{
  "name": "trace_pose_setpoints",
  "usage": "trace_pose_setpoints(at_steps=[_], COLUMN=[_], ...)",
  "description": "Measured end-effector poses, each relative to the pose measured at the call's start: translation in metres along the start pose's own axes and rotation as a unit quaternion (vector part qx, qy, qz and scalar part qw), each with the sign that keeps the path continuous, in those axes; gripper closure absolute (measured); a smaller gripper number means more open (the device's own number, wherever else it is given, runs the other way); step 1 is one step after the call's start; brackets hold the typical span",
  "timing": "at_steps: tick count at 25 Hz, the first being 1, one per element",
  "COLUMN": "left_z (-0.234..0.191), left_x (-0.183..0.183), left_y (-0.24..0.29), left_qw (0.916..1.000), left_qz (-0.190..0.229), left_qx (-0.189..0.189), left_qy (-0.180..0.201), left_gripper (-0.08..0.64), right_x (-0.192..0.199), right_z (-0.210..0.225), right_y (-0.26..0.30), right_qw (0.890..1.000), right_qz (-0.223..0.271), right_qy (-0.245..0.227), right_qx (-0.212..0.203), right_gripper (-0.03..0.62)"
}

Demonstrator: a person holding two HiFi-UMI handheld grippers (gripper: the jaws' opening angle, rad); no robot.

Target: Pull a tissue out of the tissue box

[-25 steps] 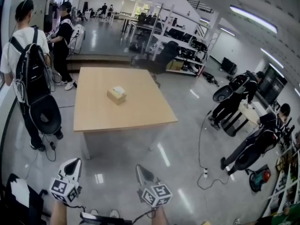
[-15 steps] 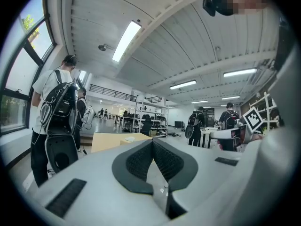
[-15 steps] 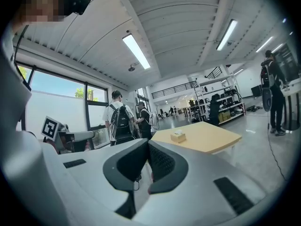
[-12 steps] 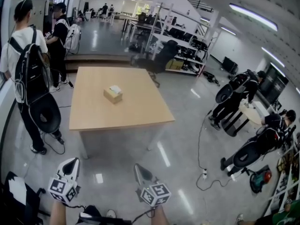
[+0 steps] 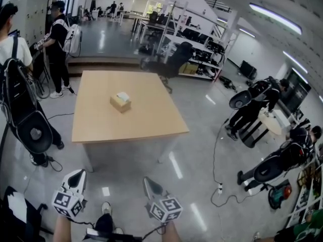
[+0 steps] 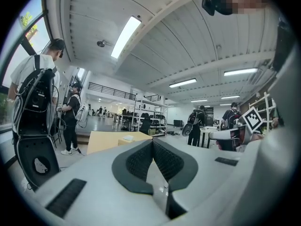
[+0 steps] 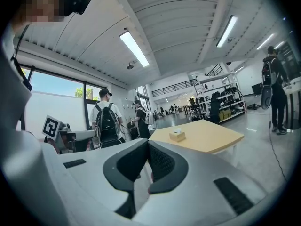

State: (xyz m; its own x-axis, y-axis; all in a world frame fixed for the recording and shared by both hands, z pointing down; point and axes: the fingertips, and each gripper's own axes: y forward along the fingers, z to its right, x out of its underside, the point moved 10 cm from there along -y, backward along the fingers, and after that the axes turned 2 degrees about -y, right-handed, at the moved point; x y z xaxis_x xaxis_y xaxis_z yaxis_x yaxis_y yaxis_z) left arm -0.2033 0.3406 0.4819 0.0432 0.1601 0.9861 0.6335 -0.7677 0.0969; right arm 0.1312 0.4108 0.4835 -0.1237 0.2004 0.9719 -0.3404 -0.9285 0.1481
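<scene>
The tissue box [image 5: 121, 102] sits near the middle of the table [image 5: 151, 122], its tissue [image 5: 122, 96] poking up, not yet pulled. The left gripper [image 5: 76, 175] and right gripper [image 5: 148, 182] hang well short of the near edge, jaws clenched on nothing; everything remains to do.

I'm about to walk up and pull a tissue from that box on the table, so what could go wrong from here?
1. The tissue box sits loose in the middle of the table. A one-gripper pull might lift the whole box.
2. The left gripper and right gripper are both shut and empty, so one must open before reaching the tissue.
3. A person with a backpack stands near the table's left edge and could be bumped on approach.
</scene>
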Motion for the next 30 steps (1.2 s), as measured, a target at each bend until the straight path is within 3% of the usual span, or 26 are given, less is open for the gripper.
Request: trace_pose_setpoints(at_steps=[30], left_z=[-0.13], left_x=[-0.039], left_y=[0.161], left_qw=[0.9998], left_qz=[-0.007], left_qx=[0.017], left_qy=[-0.003], left_gripper=[0.552], right_x=[-0.047], right_z=[0.052], right_y=[0.175], right_qw=[1.0], right_qz=[0.002], right_qy=[0.003], right_qx=[0.028], right_gripper=[0.588])
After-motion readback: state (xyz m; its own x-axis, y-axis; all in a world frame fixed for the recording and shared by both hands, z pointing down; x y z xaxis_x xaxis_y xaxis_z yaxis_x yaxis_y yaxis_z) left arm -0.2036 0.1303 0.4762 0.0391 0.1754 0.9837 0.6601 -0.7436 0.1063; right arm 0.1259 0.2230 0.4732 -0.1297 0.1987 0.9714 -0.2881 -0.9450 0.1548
